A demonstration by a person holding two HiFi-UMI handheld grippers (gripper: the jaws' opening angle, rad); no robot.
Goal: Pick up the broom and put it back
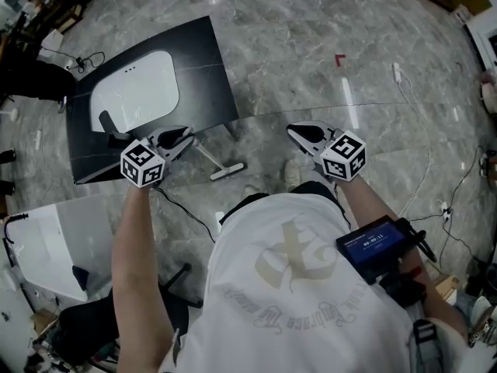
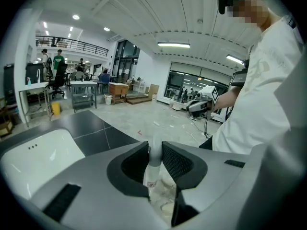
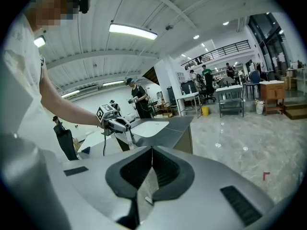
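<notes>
The broom (image 1: 210, 159) is a thin white pole ending in a small white head (image 1: 227, 172) low over the marble floor, beside the black table. My left gripper (image 1: 186, 140) is shut on the pole's upper part. In the left gripper view the white pole (image 2: 153, 172) stands clamped between the dark pads of that gripper (image 2: 155, 148). My right gripper (image 1: 297, 133) hovers to the right, apart from the broom. Its jaws (image 3: 152, 153) are pressed together with nothing between them. The right gripper view also shows the left gripper (image 3: 114, 123) and the pole (image 3: 130, 139) hanging from it.
A black table (image 1: 206, 68) with a white inset panel (image 1: 136, 92) stands close to the left gripper. White furniture (image 1: 54, 247) and a dark chair (image 1: 101, 325) sit at lower left. Cables (image 1: 425, 169) trail over the floor on the right. People and desks stand far off.
</notes>
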